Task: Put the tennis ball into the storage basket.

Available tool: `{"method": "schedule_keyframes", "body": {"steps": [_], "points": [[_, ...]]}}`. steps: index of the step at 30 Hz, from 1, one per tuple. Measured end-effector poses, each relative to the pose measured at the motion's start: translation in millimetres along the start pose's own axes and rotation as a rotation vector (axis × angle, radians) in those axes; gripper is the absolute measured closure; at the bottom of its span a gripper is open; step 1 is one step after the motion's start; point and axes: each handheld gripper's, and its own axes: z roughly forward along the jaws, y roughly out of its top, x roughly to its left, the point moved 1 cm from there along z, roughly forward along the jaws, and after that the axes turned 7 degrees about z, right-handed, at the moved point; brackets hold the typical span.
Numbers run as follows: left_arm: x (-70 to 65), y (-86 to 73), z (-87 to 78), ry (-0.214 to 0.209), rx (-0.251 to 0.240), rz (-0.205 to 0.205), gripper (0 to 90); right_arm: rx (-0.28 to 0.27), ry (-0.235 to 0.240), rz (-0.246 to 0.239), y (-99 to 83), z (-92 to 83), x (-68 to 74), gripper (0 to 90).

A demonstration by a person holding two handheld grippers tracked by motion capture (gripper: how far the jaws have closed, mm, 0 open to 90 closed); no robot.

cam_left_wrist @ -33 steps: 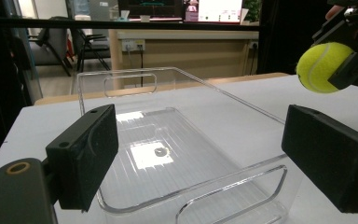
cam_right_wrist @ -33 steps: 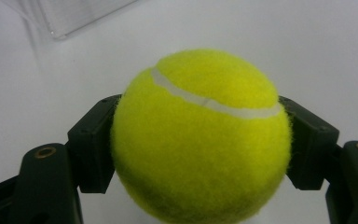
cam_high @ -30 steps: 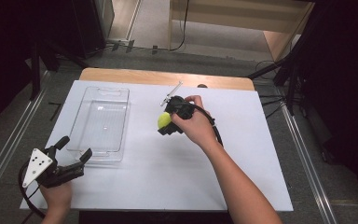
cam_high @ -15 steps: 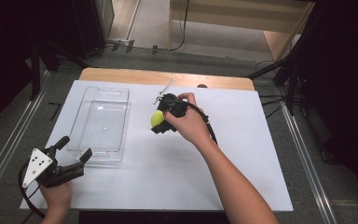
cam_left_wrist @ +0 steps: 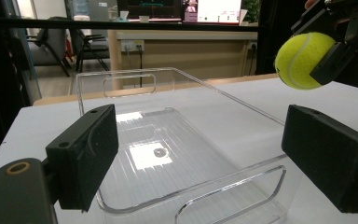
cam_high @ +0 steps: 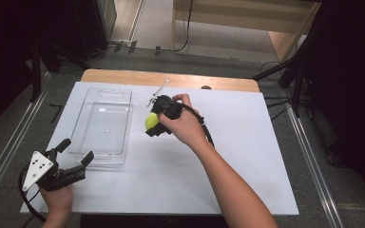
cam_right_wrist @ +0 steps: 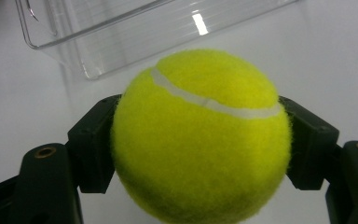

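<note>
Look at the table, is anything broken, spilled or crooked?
Nothing stands out. The clear plastic bin sits flat and empty on the white table, with no cracks showing. The right gripper holds the tennis ball squarely between its jaws, above the table beside the bin. The left gripper rests open near the bin's near end.

A: What is between the two black jaws of the right gripper (cam_right_wrist: 200, 140)?

B: A yellow tennis ball (cam_right_wrist: 200, 140). The jaws press on it at 9 and at 3 o'clock, and a white seam crosses its upper part.

A: And behind it?

B: A clear plastic tray (cam_right_wrist: 135, 28) lies toward 11 o'clock, on the white table (cam_right_wrist: 326, 60).
</note>
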Motion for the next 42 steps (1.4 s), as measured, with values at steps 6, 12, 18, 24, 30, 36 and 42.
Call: {"method": "schedule_keyframes", "body": {"steps": [6,12,18,24,30,36,42], "points": [[0.0,0.0,0.0,-0.001,-0.001,-0.001,11.3,-0.006,0.000,-0.007,6.8,0.5,4.6,23.5],[0.1,0.0,0.0,-0.002,-0.001,-0.001,11.3,-0.003,0.002,-0.026,15.0,-1.2,9.2,23.5],[0.0,0.1,0.1,-0.003,-0.002,-0.002,11.3,0.000,0.005,-0.037,22.1,0.3,13.6,23.5],[0.2,0.1,0.1,-0.005,-0.001,0.001,11.3,0.001,0.010,-0.052,28.2,2.1,18.3,23.5],[0.3,0.0,0.0,-0.004,-0.005,-0.005,11.3,-0.004,0.023,-0.067,34.3,4.5,22.5,23.5],[0.1,0.0,-0.3,-0.004,-0.004,-0.004,11.3,-0.007,0.025,-0.066,38.6,4.3,26.5,23.5],[-0.1,0.0,0.3,-0.004,-0.001,0.004,11.3,-0.010,0.030,-0.075,41.6,7.0,29.6,23.5]]}}
